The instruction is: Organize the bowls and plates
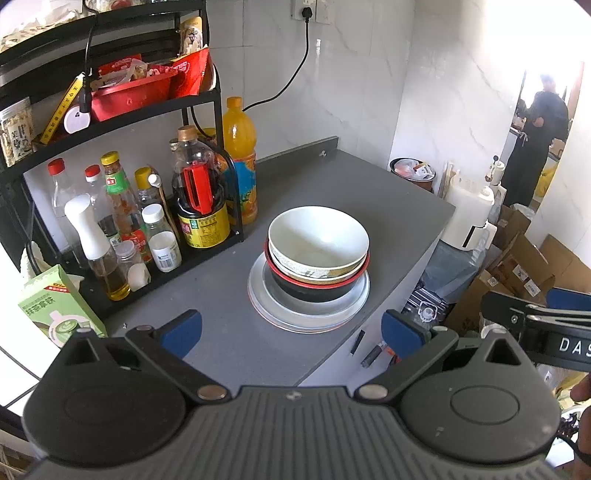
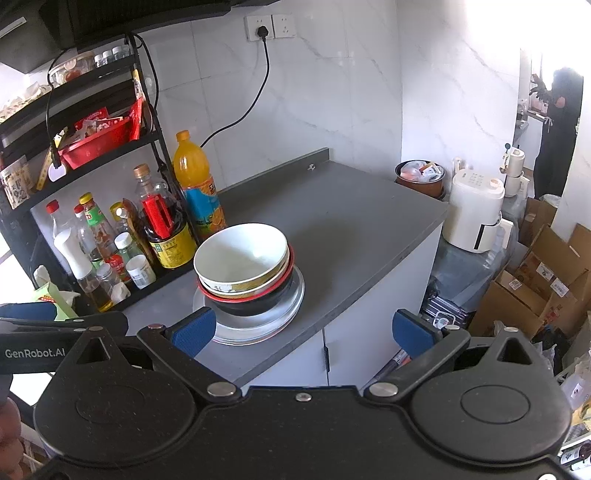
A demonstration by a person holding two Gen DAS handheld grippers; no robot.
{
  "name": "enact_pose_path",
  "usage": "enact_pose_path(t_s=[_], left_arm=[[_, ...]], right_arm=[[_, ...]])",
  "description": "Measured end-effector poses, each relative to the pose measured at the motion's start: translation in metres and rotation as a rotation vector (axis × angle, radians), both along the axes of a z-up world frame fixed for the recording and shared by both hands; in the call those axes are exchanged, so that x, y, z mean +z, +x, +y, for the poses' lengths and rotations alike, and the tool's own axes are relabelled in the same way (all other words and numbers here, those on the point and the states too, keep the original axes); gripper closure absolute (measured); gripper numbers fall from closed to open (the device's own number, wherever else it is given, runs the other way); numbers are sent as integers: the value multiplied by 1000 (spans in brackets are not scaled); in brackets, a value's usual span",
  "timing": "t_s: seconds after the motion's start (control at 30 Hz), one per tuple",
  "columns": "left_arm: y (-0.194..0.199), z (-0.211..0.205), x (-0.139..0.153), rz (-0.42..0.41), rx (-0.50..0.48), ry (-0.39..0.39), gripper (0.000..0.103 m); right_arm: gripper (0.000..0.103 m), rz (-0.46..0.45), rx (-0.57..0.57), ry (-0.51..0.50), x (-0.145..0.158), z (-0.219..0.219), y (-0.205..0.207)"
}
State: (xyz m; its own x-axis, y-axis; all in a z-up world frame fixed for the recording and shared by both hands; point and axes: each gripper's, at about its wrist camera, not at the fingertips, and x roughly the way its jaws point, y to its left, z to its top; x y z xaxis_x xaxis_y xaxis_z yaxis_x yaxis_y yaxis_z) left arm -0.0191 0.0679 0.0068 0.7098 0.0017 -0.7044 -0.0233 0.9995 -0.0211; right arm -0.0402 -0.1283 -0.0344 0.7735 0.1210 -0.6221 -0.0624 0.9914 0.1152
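A stack of dishes is seen on the grey counter [image 1: 317, 177], near its front edge. At the bottom lie the plates [image 1: 309, 314], pale and flat, one upon another. On them stands a black bowl [image 1: 314, 291] with a red rim, and nested in it are a patterned bowl [image 1: 317, 272] and, uppermost, a white bowl [image 1: 318, 238]. The white bowl is tilted slightly within the stack and is seen to be empty.

The left gripper [image 1: 291, 334] is held above and before the counter, well apart from the stack; its blue-padded fingers [image 1: 183, 334] are spread wide and nothing is pinched between them. The right gripper [image 2: 304, 332] is likewise held clear of the dishes, its fingers [image 2: 195, 330] spread wide with nothing between them. In the right view the left finger pad is seen in front of the plates' near edge, but whether it touches cannot be told. Each gripper is glimpsed at the edge of the other's view.

To the left of the stack a black rack [image 1: 218, 122] is set on the counter, with bottles [image 1: 122, 221] crowded on its lowest shelf and a red basket [image 1: 129, 96] above. An orange drink bottle [image 1: 240, 158] stands just beside the rack. A cable [image 1: 295, 74] is plugged into a wall socket [image 1: 306, 11]. Beyond the counter's right end a white appliance [image 1: 469, 210] and cardboard boxes [image 1: 524, 266] are seen, and a person [image 1: 535, 136] in dark clothes stands in the doorway.
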Motion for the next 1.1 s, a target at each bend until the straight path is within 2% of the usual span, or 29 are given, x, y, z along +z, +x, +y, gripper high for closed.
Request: enact_pose_path(t_s=[1.1], left_arm=[[12,-3,-5,8,-26,-8,1]], right_arm=[[0,25,-32,2,-5,-1,6]])
